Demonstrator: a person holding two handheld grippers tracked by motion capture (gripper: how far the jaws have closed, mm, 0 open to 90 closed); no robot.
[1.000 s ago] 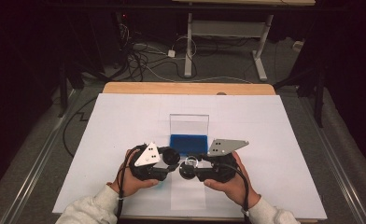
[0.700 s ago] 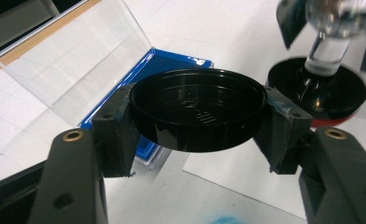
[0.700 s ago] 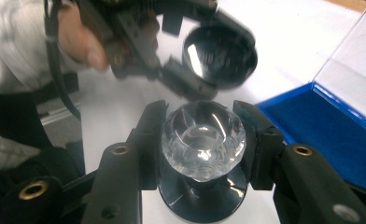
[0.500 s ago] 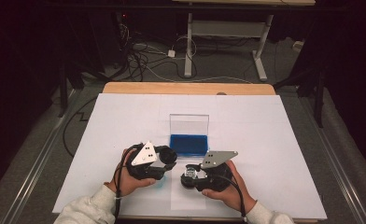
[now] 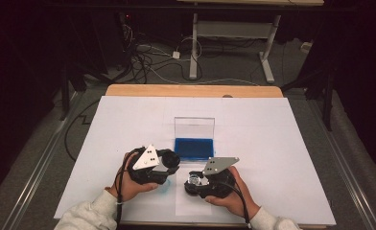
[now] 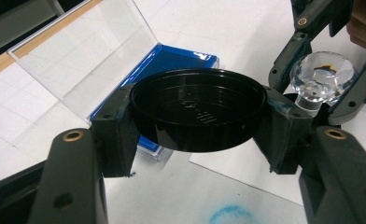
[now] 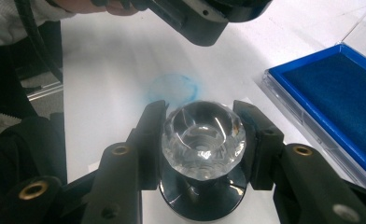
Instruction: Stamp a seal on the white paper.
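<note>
the left gripper (image 6: pixel 197 135) is clamping a black lid (image 6: pixel 197 109) above the paper near the open ink pad (image 6: pixel 172 63), while the right gripper (image 7: pixel 202 140) is gripping a crystal-topped stamp (image 7: pixel 203 133) just beside it.

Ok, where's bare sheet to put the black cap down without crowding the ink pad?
Bare white sheet lies right of the ink pad, and also to its left. It is crowded near the person: the left gripper with the black cap, the right gripper with the crystal-topped stamp, and a blue smudge.
</note>
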